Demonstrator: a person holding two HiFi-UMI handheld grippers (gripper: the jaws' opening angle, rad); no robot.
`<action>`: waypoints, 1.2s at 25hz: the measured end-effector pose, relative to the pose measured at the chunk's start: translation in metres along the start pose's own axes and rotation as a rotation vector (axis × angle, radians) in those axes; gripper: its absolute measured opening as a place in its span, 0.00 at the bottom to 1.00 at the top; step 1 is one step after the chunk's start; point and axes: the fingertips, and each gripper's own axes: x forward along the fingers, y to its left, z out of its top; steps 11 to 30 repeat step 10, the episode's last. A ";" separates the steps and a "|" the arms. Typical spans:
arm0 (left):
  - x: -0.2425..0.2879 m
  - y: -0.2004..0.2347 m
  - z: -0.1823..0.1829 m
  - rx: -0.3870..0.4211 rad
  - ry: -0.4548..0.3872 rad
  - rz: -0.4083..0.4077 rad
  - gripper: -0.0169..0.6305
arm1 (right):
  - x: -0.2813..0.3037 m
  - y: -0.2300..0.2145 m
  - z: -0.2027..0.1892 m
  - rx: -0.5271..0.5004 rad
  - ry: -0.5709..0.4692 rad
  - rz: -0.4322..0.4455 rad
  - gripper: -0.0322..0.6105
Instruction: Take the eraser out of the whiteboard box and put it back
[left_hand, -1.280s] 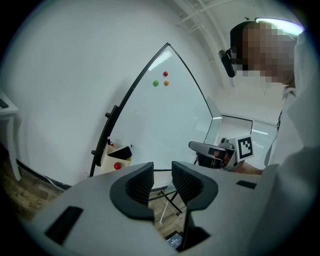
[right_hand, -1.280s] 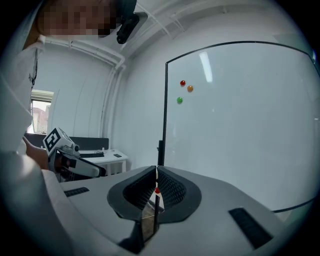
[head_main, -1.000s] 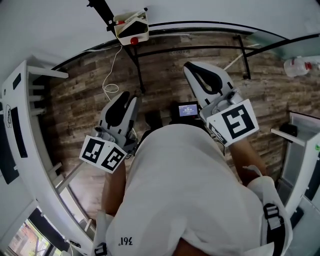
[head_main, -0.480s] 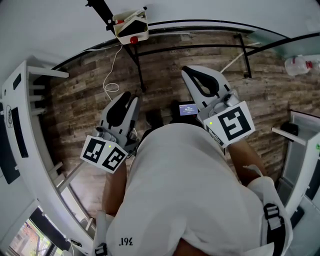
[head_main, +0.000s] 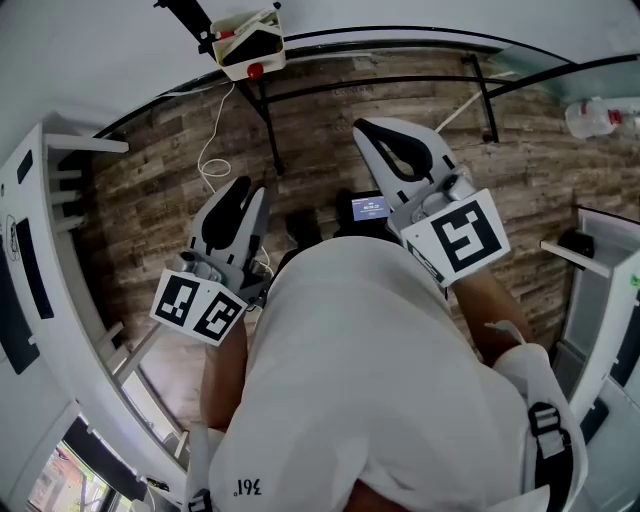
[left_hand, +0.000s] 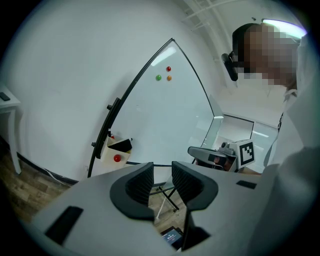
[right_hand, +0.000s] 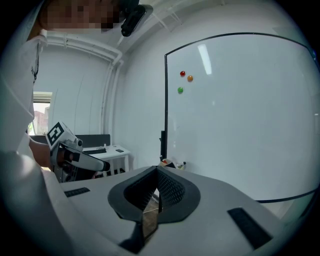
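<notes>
Left gripper (left_hand: 162, 170): jaws a little apart, nothing between them, held out in front of the person.
Right gripper (right_hand: 156, 171): jaws closed together, empty.
Eraser (left_hand: 122, 145): seemingly the dark block lying in the whiteboard box (left_hand: 116, 151), a cream box hung on the board's frame, well apart from both grippers.
Risk, grip: the right jaws would have to open first; arriving closed, they would likely knock the eraser instead of taking it.
Risk, box: a hard push could shift the hung box or rock the whiteboard (right_hand: 240, 125) on its stand.
Risk, feet: a white cable (head_main: 215, 130) and a small lit screen (head_main: 368, 208) lie in the path.
Surface: brown wood-plank floor (head_main: 150, 210).
Room: white walls, white desk (right_hand: 107, 151), three coloured magnets (right_hand: 183, 74) on the board.
</notes>
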 end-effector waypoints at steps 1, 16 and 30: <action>0.000 0.001 0.000 0.001 0.000 0.002 0.21 | 0.001 0.000 0.001 0.003 0.000 0.000 0.09; 0.004 0.000 -0.004 -0.004 0.013 0.001 0.21 | 0.001 -0.004 -0.002 0.022 0.003 -0.006 0.09; 0.004 0.000 -0.004 -0.004 0.013 0.001 0.21 | 0.001 -0.004 -0.002 0.022 0.003 -0.006 0.09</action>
